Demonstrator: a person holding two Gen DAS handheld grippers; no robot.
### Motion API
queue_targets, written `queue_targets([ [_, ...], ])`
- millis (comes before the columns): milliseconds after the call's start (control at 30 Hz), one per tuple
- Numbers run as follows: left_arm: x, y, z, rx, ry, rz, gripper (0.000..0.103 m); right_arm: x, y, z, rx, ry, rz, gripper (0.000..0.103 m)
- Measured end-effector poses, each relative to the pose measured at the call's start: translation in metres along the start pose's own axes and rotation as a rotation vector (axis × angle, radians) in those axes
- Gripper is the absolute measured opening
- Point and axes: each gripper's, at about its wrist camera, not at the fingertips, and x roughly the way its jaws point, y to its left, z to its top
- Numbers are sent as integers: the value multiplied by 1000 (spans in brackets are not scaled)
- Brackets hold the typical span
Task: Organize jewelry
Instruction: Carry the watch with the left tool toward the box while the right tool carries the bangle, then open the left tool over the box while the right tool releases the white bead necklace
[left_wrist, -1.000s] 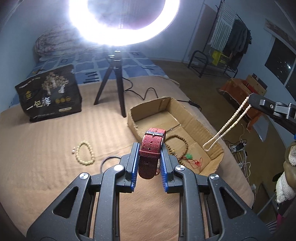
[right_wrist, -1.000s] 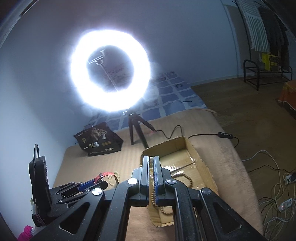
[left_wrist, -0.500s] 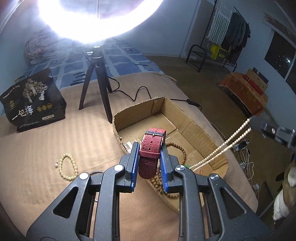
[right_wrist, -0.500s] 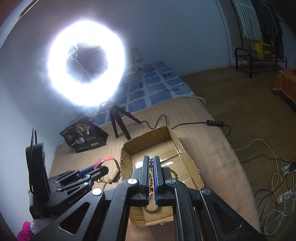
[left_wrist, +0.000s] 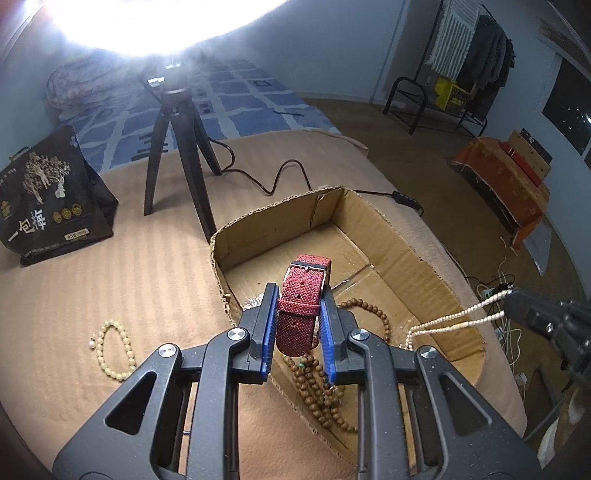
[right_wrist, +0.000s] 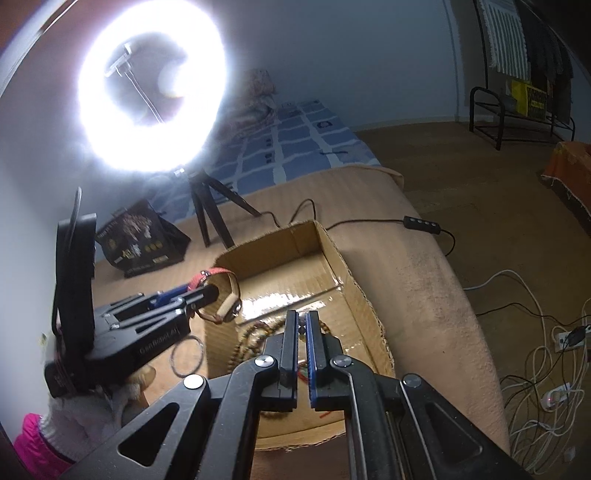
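Left wrist view: left claw (left_wrist: 298, 325) clamps a red woven watch strap (left_wrist: 301, 306) above the cardboard box (left_wrist: 413, 258) on the bed. Right claw (left_wrist: 511, 301) pinches a pale bead strand (left_wrist: 458, 319) trailing into the box, beside brown beads (left_wrist: 317, 391).

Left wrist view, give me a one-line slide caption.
Left hand-held gripper holds a red watch strap over a cardboard box of brown beads; a pale bracelet lies outside.
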Motion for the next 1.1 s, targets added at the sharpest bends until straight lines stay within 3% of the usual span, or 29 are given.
queue_targets([
  [500,22,0,7,-12,27,10,20,26,-6,-7,-16,59,-40,3],
  [600,23,-3,8,-4,32,11,22,28,-7,-8,-10,64,-42,25],
  [667,20,-3,9,-6,22,13,48,28,-8,-9,-8,62,-45,35],
  [700,18,-3,9,-8,12,15,53,28,-8,-9,-6,64,-44,39],
  [767,15,-2,10,-8,0,17,57,28,-9,-9,2,62,-37,62],
  [967,7,4,10,-19,-5,21,57,25,-6,-9,7,50,-32,81],
  [1100,-1,9,7,-23,-12,25,57,23,-1,-9,3,46,-34,82],
])
